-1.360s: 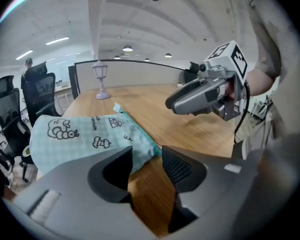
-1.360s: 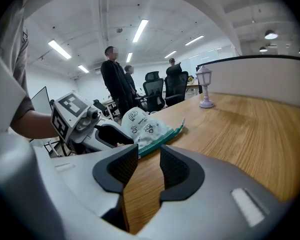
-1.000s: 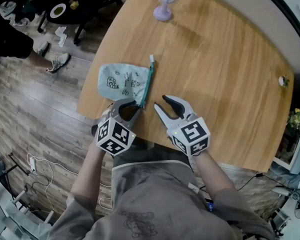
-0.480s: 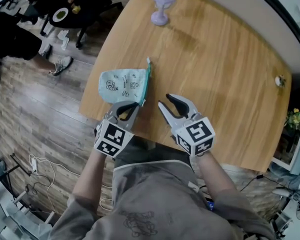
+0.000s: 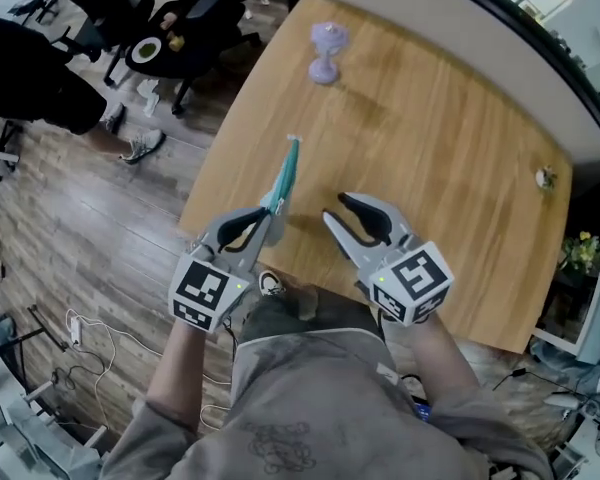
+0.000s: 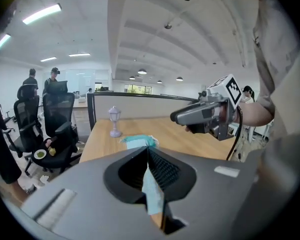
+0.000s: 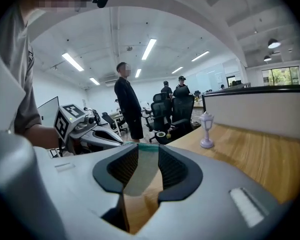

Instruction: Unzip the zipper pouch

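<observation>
Pouch stands edge-on over the near-left part of the worktop, its near end pinched between the closed jaws of the left claw. Right claw hovers just beside it, jaws apart and empty.

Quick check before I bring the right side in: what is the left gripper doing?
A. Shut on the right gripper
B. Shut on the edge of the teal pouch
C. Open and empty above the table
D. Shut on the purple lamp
B: the left gripper has its jaws together on a strip of the teal pouch, while the purple lamp stands alone far up the table.
</observation>
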`<state>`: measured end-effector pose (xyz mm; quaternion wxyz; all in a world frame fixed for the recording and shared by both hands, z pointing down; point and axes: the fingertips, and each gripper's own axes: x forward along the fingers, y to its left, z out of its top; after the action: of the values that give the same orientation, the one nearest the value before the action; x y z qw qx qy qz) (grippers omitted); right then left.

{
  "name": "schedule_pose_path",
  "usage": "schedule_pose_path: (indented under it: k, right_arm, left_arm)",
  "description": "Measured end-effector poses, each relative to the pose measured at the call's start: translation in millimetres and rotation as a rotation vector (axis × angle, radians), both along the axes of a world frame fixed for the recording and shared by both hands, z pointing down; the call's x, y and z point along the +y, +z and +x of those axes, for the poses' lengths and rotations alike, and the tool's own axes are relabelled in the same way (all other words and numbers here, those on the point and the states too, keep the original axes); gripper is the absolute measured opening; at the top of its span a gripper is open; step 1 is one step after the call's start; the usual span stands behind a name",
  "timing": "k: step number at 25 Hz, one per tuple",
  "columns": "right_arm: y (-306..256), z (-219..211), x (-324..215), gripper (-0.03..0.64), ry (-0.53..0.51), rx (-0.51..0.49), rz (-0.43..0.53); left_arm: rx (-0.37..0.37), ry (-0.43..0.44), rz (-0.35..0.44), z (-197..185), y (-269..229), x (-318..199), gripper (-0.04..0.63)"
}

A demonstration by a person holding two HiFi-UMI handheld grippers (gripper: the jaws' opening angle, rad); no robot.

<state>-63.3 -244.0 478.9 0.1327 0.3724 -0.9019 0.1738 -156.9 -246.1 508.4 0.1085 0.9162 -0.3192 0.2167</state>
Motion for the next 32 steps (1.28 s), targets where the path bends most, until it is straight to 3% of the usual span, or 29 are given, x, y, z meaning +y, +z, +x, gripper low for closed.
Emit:
schedule_pose_path:
  k: [11, 22, 32]
  right_arm:
    - [-100, -14, 31, 0.135, -0.108, -0.045, 0.126]
    - [-134, -36, 48, 0.135, -0.198, -0.097, 0.163]
    - [-157, -69, 64, 0.135, -0.337, 0.052, 0.316]
  left_arm:
    - [0.05, -0.072, 0.11, -10, -110, 27, 0.008]
    - [0.072, -0.127, 0.18, -27, -159, 39, 0.008]
    - [0.058, -0.084, 0.175, -14, -168, 49, 0.009]
